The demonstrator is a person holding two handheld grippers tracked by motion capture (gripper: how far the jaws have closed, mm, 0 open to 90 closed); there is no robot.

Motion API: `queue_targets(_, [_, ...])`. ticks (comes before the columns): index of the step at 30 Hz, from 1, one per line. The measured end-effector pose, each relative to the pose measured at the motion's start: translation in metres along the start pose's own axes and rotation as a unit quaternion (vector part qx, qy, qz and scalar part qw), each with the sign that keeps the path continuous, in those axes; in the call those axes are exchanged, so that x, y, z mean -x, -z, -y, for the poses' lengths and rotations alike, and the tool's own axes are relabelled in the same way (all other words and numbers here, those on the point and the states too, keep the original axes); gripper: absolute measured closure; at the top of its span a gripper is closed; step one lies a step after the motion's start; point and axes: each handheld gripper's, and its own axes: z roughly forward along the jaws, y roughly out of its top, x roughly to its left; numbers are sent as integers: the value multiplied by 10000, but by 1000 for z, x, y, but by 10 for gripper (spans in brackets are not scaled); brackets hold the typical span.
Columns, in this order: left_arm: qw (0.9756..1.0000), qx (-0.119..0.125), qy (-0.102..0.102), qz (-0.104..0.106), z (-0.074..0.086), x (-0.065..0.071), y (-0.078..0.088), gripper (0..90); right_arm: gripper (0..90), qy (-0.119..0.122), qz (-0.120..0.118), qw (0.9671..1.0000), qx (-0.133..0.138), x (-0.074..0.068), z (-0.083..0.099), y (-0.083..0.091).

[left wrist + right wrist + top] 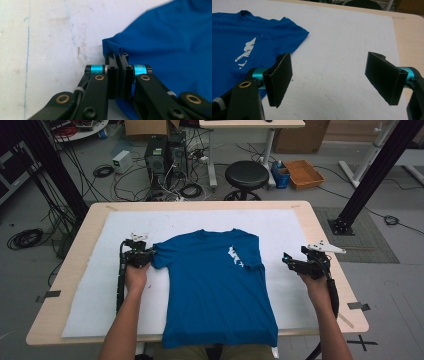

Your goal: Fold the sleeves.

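The blue T-shirt [215, 285] lies flat, front side up, on the white mat [90, 285] that covers the table [320, 220]. Its long axis runs from the far side of the table toward the person: the collar points to the far edge, and the hem hangs over the near edge. A small white print [234, 256] sits on the chest, toward the right sleeve as seen from above. The left gripper [145, 257] is at the tip of the left sleeve; in the left gripper view its jaws are pressed together on a bunched fold of the sleeve edge [112, 47], and the body of the shirt spreads away to the right of the jaws. The right gripper [292, 263] rests over the bare mat, just beside the right sleeve but apart from it; its jaws are spread wide with nothing between them. In the right gripper view the shirt lies to the left of the jaws, beyond the left pad [280, 80]. On the floor beyond the table, an orange tray [304, 174] stands beside a black stool [246, 174]; its contents cannot be determined.
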Motion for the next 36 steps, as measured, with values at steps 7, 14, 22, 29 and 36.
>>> queue_targets(7, [9948,427,-181,905,-26,32,6,869,225,19,-19,10000,-9,0,0,-2])
queue_targets(14, [9754,1025,-73,1952,-57,79,11,645,225,95,-74,9999,-36,-4,0,-3])
queue_targets(22, [9874,1031,1,1204,-55,59,20,401,225,46,-79,10000,-39,-2,2,-1])
queue_targets(29, [9877,1036,-15,1175,-36,31,22,258,217,54,-89,9999,-37,-4,1,-3])
queue_targets(36, [9834,997,-256,1495,-20,16,26,257,211,-3,-126,9999,-84,-2,0,-5])
